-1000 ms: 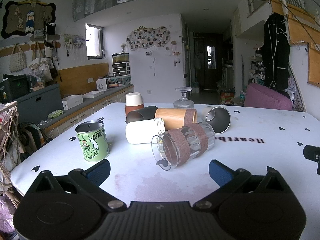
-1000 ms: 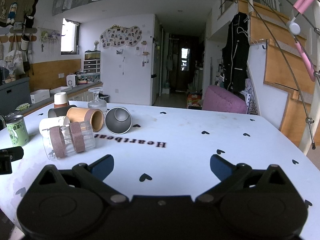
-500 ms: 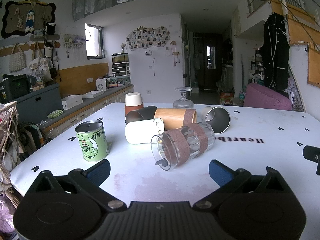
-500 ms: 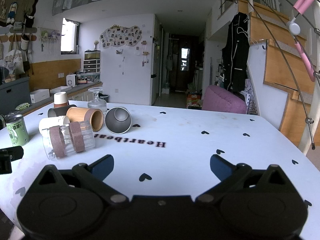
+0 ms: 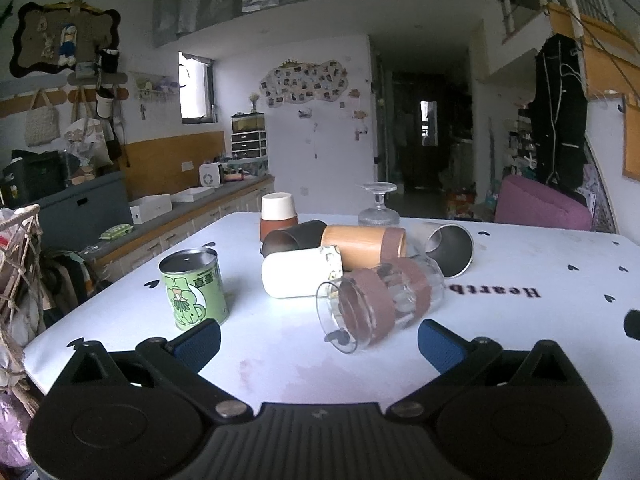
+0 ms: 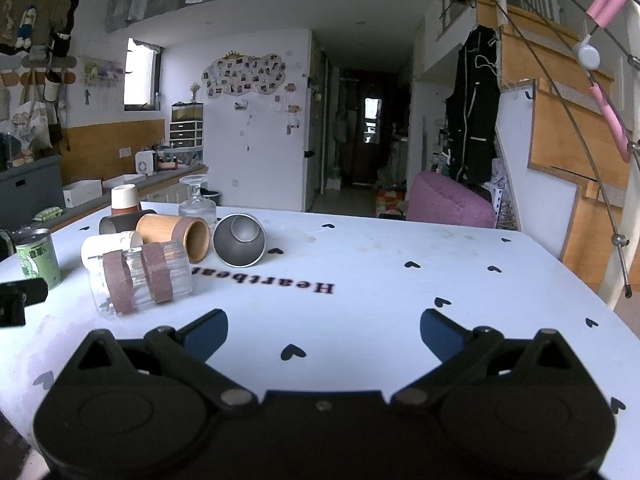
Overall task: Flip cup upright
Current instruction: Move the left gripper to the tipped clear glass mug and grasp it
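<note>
Right now the clear glass cup (image 5: 380, 306), ringed by two brown bands, lies on its side at the centre of the left wrist view, its open mouth turned toward the lower left of the frame, and it sits at the left of the right wrist view (image 6: 140, 282). It rests on the white table (image 5: 520, 340), touching or nearly touching the white cup (image 5: 300, 272) behind it, which also lies down, as do the bamboo cup (image 5: 362, 246), the dark cup (image 5: 294, 238) and the steel cup (image 5: 450, 250) further back. A green can (image 5: 194, 290) stands upright at centre left. The left gripper (image 5: 318, 342) hangs low just short of the glass cup with its jaws spread wide and nothing between them, probably so the blue pads (image 5: 198, 342) can pass either side of the body. The right gripper (image 6: 324, 334) points at bare table in the middle of its frame, jaws likewise wide apart and empty, well apart from the cups; it seems to be kept clear. No cup is gripped, so the flip is not yet begun.
</note>
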### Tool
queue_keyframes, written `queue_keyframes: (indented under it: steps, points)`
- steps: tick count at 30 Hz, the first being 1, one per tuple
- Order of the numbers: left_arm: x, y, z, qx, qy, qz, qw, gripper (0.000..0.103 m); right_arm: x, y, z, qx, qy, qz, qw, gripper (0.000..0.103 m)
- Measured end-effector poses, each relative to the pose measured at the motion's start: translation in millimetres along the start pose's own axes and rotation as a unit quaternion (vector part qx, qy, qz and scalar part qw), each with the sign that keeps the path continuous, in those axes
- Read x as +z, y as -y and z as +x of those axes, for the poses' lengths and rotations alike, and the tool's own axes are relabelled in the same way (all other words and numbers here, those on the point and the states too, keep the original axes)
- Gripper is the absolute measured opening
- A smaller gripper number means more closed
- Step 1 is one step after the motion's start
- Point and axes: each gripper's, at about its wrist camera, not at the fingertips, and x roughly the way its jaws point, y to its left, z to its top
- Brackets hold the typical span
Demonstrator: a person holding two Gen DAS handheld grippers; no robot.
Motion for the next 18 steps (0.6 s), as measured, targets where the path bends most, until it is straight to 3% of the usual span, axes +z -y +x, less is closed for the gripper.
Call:
queue_keyframes:
  steps: [6,11,18]
  points:
    - [1,-5,21,-0.012,-0.005,0.002,0.9999,0.103,-6,-1,-3,0.012,-0.004,-0.008,1.0,0.103]
    - [-5,2,44,-0.044,-0.019,0.004,0.9988,0.103,-7,1,-4,0.031,-0.003,-0.001,1.0,0.103]
    - [-3,14,71,-0.079,-0.001,0.009,0.9969,0.094,-9,7,-5,0.043,0.002,0.014,0.999,0.103]
